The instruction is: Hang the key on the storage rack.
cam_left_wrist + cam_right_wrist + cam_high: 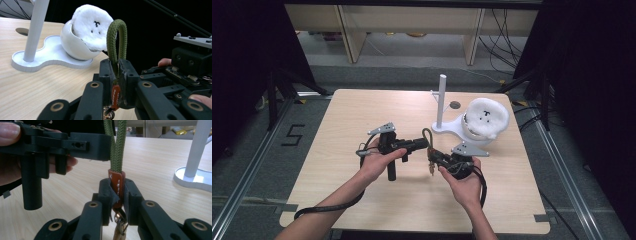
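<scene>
Both grippers (424, 145) (435, 158) pinch my green cord loop (116, 40) above the table (362, 115); left jaws seemingly clamped. I'd hold steady, lifting toward the white stand (442, 100).

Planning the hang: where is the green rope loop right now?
High view: the green rope loop is mid-table, pinched between left gripper and right gripper, left of the white stand.

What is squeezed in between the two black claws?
A green cord loop with an orange tab. The left claw pinches the cord and the right claw pinches the tab, as both gripper views show.
</scene>
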### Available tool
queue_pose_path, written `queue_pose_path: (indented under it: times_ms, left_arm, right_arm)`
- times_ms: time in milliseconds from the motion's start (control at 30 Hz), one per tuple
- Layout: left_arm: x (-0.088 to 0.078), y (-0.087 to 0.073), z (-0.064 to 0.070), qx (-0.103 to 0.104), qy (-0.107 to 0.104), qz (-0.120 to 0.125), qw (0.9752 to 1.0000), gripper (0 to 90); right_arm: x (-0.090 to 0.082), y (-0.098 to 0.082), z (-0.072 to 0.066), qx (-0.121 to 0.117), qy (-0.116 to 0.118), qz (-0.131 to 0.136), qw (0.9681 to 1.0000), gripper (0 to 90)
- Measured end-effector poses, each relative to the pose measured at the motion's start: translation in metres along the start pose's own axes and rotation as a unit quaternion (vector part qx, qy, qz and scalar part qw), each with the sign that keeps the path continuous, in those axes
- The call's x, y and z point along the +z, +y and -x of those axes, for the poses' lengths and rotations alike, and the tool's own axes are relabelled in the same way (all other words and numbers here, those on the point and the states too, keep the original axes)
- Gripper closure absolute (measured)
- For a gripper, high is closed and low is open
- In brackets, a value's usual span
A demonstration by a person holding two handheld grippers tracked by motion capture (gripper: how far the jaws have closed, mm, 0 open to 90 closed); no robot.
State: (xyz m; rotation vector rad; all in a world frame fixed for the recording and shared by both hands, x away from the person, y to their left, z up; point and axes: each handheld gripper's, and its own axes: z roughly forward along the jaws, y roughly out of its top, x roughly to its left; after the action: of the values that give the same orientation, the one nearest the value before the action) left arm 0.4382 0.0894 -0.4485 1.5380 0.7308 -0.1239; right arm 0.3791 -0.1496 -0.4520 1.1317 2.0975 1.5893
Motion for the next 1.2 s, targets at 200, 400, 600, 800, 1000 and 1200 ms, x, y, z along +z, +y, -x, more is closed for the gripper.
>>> queue_pose_path:
  times_ms: [200,400,600,800,1000,1200]
  left_arm:
    - [0.0017,-0.0006,0.0005,-0.001,-0.001,-0.001,1.0000,78.4]
    - [0.0014,0.0005,0.0001,-0.020,-0.007,-0.003,0.9998,82.1]
    - [0.0006,0.0004,0.0025,-0.011,-0.014,-0.012,0.9998,83.9]
    - [-0.0007,0.0012,0.0040,0.009,-0.008,-0.018,0.9998,84.6]
    - [-0.0013,0.0024,0.0064,0.022,-0.002,-0.017,0.9996,84.8]
    - [-0.0021,0.0059,0.0062,0.032,0.007,-0.012,0.9994,84.9]
  right_arm:
    - [-0.0002,-0.0004,-0.0002,0.005,0.000,-0.004,1.0000,78.9]
    - [-0.0002,0.0003,-0.0010,0.006,0.005,-0.003,1.0000,79.1]
    - [0.0011,-0.0013,-0.0035,0.002,0.011,-0.009,0.9999,79.4]
    - [0.0026,-0.0020,-0.0044,0.009,0.013,-0.010,0.9998,78.9]
    - [0.0026,0.0005,-0.0050,0.001,0.001,-0.010,0.9999,73.8]
    - [0.0010,0.0025,-0.0037,0.006,-0.008,-0.012,0.9999,65.1]
